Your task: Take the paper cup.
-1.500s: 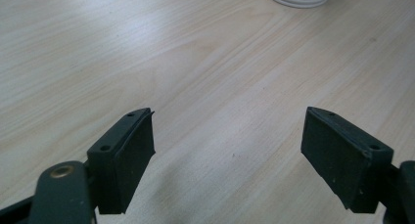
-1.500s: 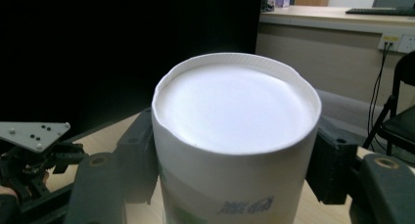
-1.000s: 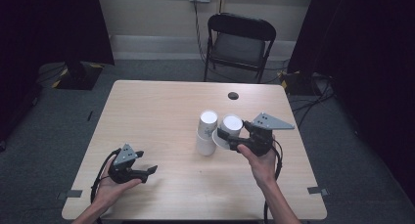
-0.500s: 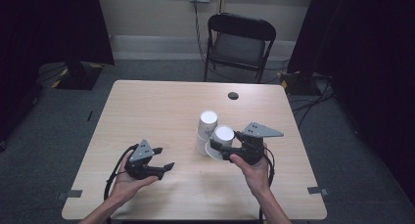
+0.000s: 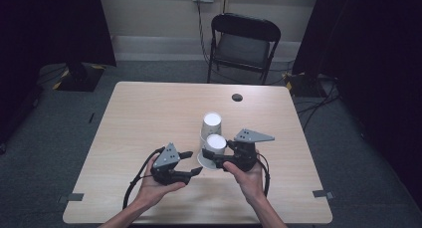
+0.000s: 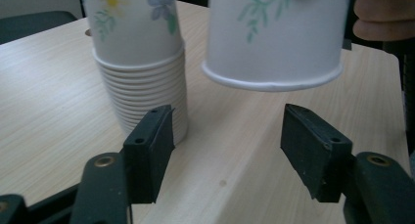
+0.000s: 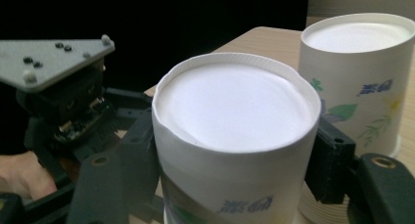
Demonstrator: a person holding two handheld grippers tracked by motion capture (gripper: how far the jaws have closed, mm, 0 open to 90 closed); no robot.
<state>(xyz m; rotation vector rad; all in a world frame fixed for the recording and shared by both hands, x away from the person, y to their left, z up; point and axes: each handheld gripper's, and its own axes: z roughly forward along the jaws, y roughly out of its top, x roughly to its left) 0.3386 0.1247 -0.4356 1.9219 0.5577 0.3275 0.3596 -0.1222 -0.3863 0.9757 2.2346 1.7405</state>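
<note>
The right gripper clamps an upside-down paper cup off the table, beside the cup stack. The left gripper gapes wide nearby, near the table's near edge. The blue print on the cups is unreadable.

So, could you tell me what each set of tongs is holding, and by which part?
The right tongs clamp an upside-down paper cup by its side wall, lifted beside the cup stack. The left tongs hold nothing.

Bare table wide on far left side, stack of cups blocking the middle, lifted cup just beside it, narrow gap between them, left gripper close under.
</note>
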